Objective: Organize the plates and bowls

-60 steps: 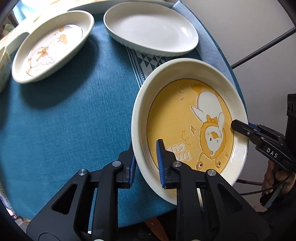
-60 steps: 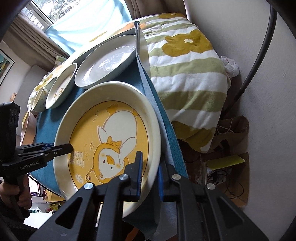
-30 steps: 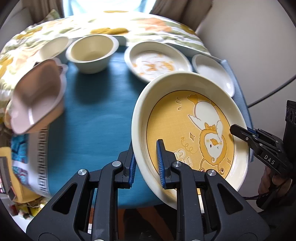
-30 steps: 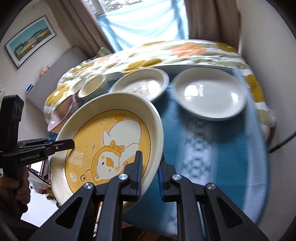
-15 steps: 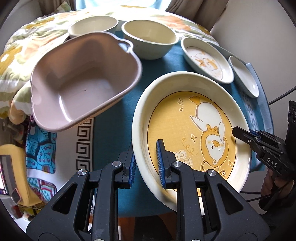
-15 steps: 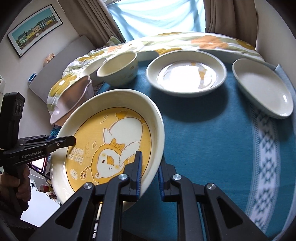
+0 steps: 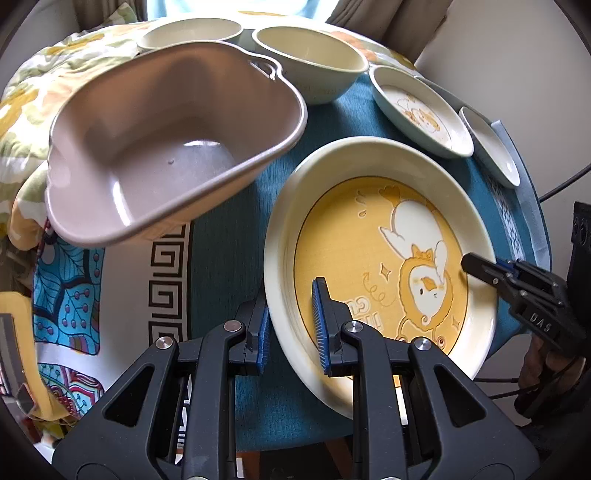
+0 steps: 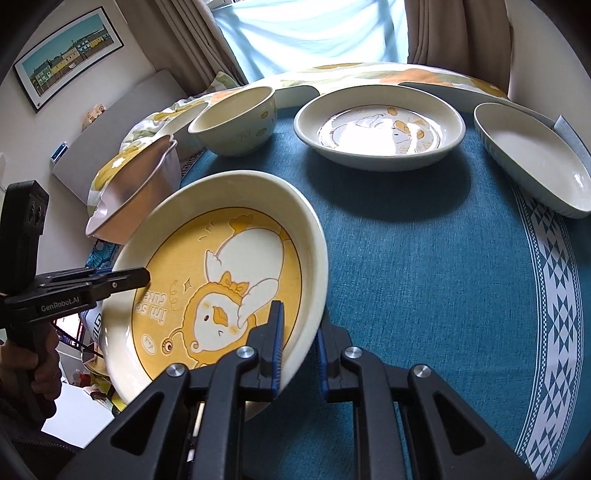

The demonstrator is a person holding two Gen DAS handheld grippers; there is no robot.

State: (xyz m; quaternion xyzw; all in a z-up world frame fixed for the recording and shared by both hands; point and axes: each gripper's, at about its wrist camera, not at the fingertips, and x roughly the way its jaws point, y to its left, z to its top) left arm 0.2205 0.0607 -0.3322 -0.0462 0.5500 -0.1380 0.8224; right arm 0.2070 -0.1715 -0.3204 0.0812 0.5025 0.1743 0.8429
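**A:** What have you got, and where is it?

**B:** The yellow duck plate (image 7: 373,254), tilted and held off the blue cloth (image 8: 424,266). My left hand-held gripper (image 7: 291,326) pinches its near rim, one pad outside, one inside. My right hand-held gripper (image 8: 299,350) is clamped on the opposite rim in the same way.

**A:** What is around it?

**B:** Just to the left of the plate is a pinkish-brown plastic basin (image 7: 166,147) with a small handle loop. Its rim reaches close to the plate's edge, and I cannot tell whether they touch. Beyond it are the bowls, and to the right the other plates, all apart from mine.

**A:** Count them for me.

**B:** Three plates: the yellow one I hold, a pale plate with a duck drawing (image 8: 380,129), and a plain white oval plate (image 8: 532,158) at the far right edge. Two cream bowls: one (image 7: 314,59) beside the basin, and a second bowl (image 7: 190,31) behind it, half hidden. One basin.

**A:** And the surface, the room?

**B:** The worktop (image 8: 491,373) carries the blue cloth, with a white patterned band on the right. At its left edge a white cloth with a black key pattern (image 7: 166,273) shows. Behind lies a quilt (image 8: 369,72) in cream, green and orange. Past that is a bright window with curtains (image 8: 207,44), and a framed picture (image 8: 68,55) of coloured houses on the left wall.
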